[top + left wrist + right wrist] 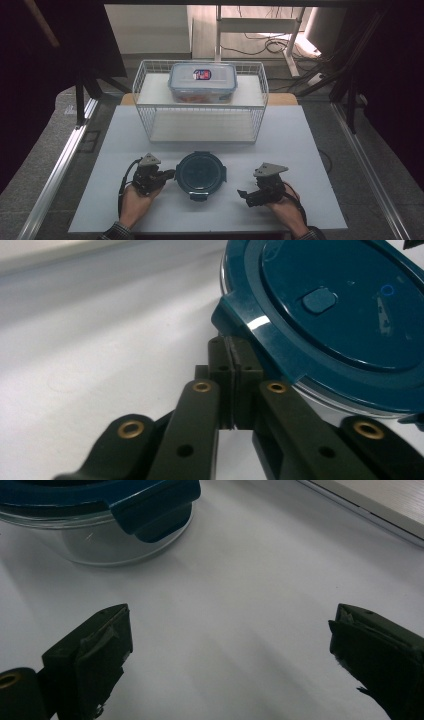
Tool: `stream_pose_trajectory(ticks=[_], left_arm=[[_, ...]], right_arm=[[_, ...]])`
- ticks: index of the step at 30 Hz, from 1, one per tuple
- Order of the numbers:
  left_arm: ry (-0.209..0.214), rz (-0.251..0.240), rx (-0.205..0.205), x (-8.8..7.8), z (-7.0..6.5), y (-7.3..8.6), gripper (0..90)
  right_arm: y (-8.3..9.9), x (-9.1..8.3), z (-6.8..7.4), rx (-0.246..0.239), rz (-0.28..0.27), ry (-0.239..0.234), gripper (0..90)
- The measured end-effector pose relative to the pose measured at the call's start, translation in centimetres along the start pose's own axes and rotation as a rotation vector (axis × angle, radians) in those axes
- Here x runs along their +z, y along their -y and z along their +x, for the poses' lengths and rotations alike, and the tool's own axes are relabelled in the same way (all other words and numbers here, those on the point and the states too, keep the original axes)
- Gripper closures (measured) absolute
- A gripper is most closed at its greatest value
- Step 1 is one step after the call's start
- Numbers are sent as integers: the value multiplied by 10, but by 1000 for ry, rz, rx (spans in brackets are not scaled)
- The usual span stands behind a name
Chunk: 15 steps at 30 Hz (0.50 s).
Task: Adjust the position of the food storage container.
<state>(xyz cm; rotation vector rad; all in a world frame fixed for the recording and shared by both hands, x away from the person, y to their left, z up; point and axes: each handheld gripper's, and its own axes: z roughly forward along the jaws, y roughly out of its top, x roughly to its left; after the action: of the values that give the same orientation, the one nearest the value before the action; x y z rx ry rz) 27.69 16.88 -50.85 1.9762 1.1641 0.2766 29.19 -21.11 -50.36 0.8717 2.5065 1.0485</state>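
Your left gripper [232, 357] has its jaws pressed together; your right gripper [227, 645] lies level, jaws spread wide.

The round container [200, 174] has a dark teal lid over clear glass — its clips the same teal. Both grippers [169, 174] [242, 194] are black, with brass-coloured rivets and grey plates on top. The table [290, 150] is plain white. The basket [150, 100] is white wire — inside, a clear box [202, 82] with a red-and-blue label.

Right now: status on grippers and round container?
Left gripper shut, tips at round container lid tab. Right gripper open, empty, beside it. Nothing between.
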Motion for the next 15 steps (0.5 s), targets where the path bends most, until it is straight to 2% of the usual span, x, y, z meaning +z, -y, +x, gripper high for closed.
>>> stream_pose_trajectory(ticks=[1, 3, 7, 9, 11, 15], left_arm=[[-34, 4, 25, -1, 0, 0, 774], [-67, -2, 35, -5, 2, 2, 713], [-75, -46, 23, -18, 13, 6, 529], [-64, -69, 19, -23, 17, 9, 423], [-23, -84, 9, -28, 19, 12, 313], [11, -88, 24, -31, 15, 18, 221]], right_arm=[[0, 0, 0, -2, -1, 0, 33], [0, -1, 0, -1, -2, -1, 34], [1, -1, 0, 2, -3, -4, 33], [0, -1, 0, 3, -4, -4, 33], [0, -2, 0, 4, -10, -3, 33], [0, -3, 0, 5, -17, -3, 33]])
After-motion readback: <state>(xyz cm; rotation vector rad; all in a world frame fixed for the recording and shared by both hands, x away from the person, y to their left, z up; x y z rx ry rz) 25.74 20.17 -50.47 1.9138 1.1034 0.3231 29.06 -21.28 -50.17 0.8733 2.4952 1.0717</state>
